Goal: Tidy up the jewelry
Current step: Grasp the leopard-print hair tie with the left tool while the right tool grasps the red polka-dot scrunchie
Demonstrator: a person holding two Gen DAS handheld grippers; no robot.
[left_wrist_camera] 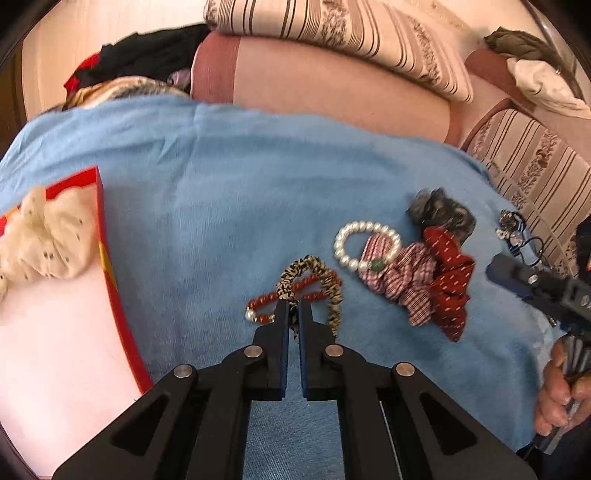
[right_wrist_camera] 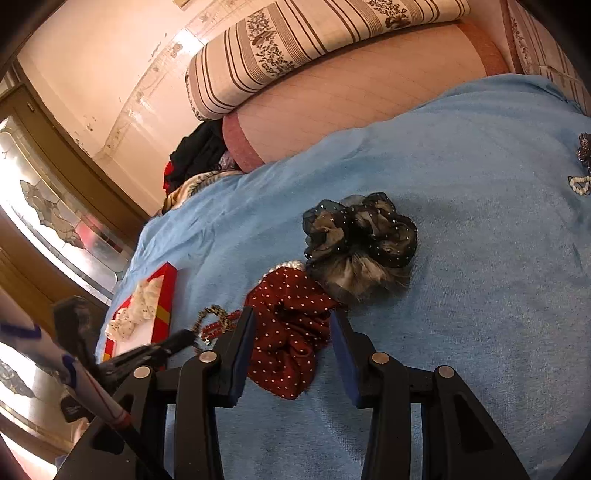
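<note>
left wrist view: no writing i can read on anything here; my left gripper (left_wrist_camera: 293, 308) points steeply down at the blue cloth (left_wrist_camera: 229, 177), its jaws closed on the leopard scrunchie (left_wrist_camera: 314, 280), pinching a thin bit of its fabric between the tips; that scrunchie lies across the red bead bracelet (left_wrist_camera: 291, 295), which curves out to either side of my fingertips; to the right and apart, the pearl bracelet (left_wrist_camera: 364, 242) rests partly on the checked scrunchie (left_wrist_camera: 402, 280); the red dotted scrunchie (left_wrist_camera: 448, 284) touches it on its right, and the dark scrunchie (left_wrist_camera: 441, 214) sits just behind; a small dark clip (left_wrist_camera: 511, 227) lies near the cloth's right edge; at the left, the red box (left_wrist_camera: 110, 266) holds a cream scrunchie (left_wrist_camera: 44, 236) on its white lining; my right gripper (left_wrist_camera: 517, 275) comes in from the right edge, with the hand (left_wrist_camera: 561, 395) around its handle below; striped cushions (left_wrist_camera: 332, 33) lie behind the cloth.

right wrist view: again no label to read; my right gripper (right_wrist_camera: 293, 321) tilts down with its jaws open, one pad either side of the red dotted scrunchie (right_wrist_camera: 291, 328), which lies on the cloth (right_wrist_camera: 480, 277) between them; whether the pads touch it i cannot tell; the dark scrunchie (right_wrist_camera: 360, 240) sits just beyond, touching it; the leopard scrunchie (right_wrist_camera: 214, 314) and red beads (right_wrist_camera: 218, 326) show to the left, with my left gripper (right_wrist_camera: 186, 338) at them; the red box (right_wrist_camera: 166, 295) lies further left, the cream scrunchie (right_wrist_camera: 136, 306) in it; a pearl piece (right_wrist_camera: 580, 184) lies at the far right edge.
</note>
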